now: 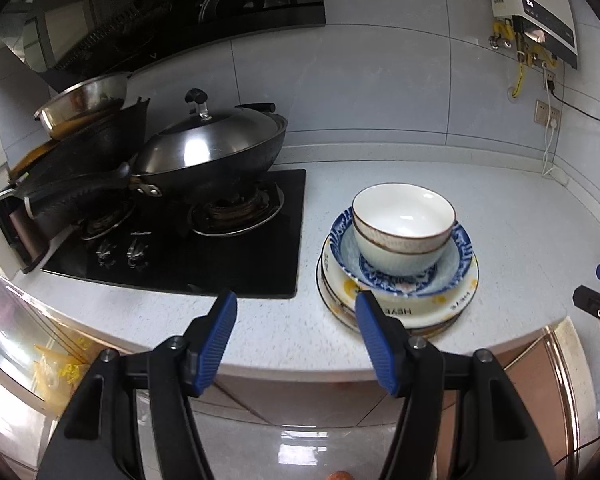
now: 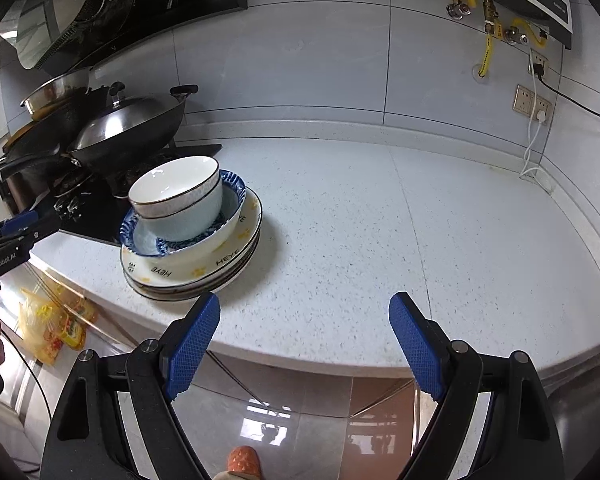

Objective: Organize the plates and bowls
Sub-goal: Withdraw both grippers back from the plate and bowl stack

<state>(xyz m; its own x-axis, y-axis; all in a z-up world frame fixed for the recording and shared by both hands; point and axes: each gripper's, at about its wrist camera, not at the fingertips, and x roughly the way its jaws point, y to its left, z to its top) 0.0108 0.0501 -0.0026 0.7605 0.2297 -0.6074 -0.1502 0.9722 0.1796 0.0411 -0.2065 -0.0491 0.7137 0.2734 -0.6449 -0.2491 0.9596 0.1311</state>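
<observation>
White bowls [image 1: 404, 232] upright, stacked on plates [image 1: 400, 308]

Bowls [image 1: 403, 224] nested on stacked plates [image 1: 428, 307] on countertop [image 1: 500, 216], stove [image 1: 172, 256] left, lidded wok [image 1: 210, 148] on it

Countertop [image 2: 340, 240]: pale speckled stone-like surface, smooth, low sheen. White bowl [image 1: 404, 232] at 1 o'clock of left view: glazed ceramic, glossy. Blue-patterned bowl [image 1: 456, 256] and plates [image 1: 452, 304] beneath: same glossy glaze. Wok lid [image 1: 208, 140] at 10 o'clock: polished metal. Hob [image 1: 220, 256]: black glass, glossy. Pads [image 2: 196, 344]: blue, textured, matt. Wall tiles [image 2: 300, 60]: smooth, satin.
</observation>
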